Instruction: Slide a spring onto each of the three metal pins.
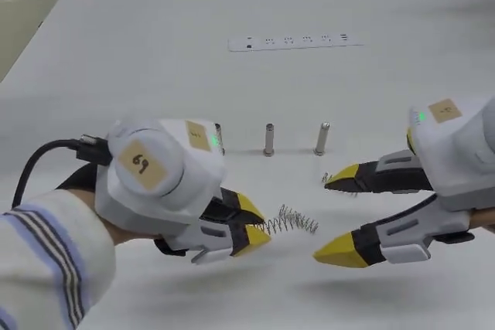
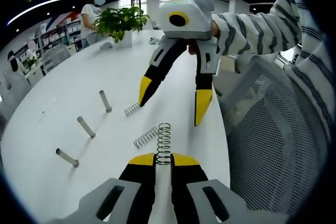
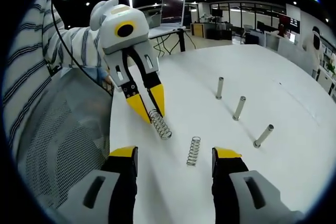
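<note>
Left tongs grip a spring, right tongs wait empty

The left tongs [image 1: 261, 228] are clenched on one end of a spring [image 1: 292, 222], which sticks out level above the white surface [image 1: 155, 52]. The right tongs [image 1: 323, 218] face them, spread wide. A second spring [image 3: 193, 150] lies loose between them, and three pins [image 1: 269, 139] stand upright in a row just beyond.
</note>
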A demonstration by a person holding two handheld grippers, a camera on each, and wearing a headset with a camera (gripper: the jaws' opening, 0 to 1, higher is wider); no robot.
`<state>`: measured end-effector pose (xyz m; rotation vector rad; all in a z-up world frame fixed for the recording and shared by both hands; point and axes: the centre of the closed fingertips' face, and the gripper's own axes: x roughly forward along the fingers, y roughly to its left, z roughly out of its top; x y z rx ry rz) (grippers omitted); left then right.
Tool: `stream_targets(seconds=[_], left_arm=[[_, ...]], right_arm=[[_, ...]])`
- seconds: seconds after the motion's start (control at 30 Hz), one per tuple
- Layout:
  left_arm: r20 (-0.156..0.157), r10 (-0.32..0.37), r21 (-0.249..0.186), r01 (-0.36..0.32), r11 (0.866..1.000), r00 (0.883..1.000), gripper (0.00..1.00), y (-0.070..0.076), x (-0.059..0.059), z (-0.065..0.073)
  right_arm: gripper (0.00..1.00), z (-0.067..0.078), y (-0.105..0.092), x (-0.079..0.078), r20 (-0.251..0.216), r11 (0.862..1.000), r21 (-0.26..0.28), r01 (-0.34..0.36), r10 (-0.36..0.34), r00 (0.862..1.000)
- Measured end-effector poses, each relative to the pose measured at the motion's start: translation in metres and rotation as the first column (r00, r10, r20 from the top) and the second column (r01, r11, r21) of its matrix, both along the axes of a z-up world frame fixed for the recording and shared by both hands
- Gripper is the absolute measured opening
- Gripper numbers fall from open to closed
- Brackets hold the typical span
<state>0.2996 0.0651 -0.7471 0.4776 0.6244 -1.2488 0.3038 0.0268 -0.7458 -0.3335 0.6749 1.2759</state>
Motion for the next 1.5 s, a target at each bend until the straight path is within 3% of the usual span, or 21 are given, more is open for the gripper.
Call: stream_targets(seconds=[0.4,0.73,1.23,1.5], left_arm=[[-0.002,-0.017,-0.002,0.017,1.000,1.000,0.03,-0.005,-0.003,0.000],[-0.005,-0.013,-0.017,0.013,1.000,1.000,0.03,-0.007,-0.003,0.003],[-0.009,-0.031,-0.014,0.031,0.999,0.999,0.03,-0.010,-0.006,0.005],[-0.015,-0.031,-0.012,0.031,0.999,0.999,0.03,-0.010,-0.008,0.004]], right_arm=[[0.42,0.000,0.008,-0.006,0.008,0.999,0.010,-0.040,0.039,0.999],[0.22,0.002,0.010,-0.009,0.018,0.998,0.017,-0.062,0.061,0.998],[0.14,-0.001,0.016,-0.018,0.011,0.995,0.020,-0.099,0.099,0.995],[0.08,0.000,0.014,-0.015,0.007,0.996,0.029,-0.080,0.079,0.997]])
